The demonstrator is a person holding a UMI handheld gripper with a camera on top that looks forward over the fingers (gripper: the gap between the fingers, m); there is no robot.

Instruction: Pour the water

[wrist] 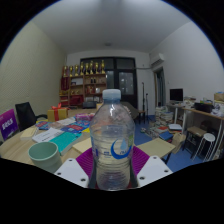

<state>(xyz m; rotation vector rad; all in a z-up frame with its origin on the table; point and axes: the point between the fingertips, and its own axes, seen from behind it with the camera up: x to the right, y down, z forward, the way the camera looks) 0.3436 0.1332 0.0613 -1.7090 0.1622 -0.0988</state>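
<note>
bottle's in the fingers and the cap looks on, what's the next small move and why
Probably carry the water bottle over toward the green cup. The gripper appears shut on it, upright, and the cup sits off to the side, so tipping now would miss.

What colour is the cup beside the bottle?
Pale green, seen in the gripper view: the cup stands just left of the clear bottle held in the tool.

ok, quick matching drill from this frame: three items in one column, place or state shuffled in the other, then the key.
1. bottle
2. cup
3. gripper

A. green, left of the fingers
B. shut, both fingers pressing the sides
C. upright, cap on, between the fingers

Pairs: 1-C, 2-A, 3-B
</note>
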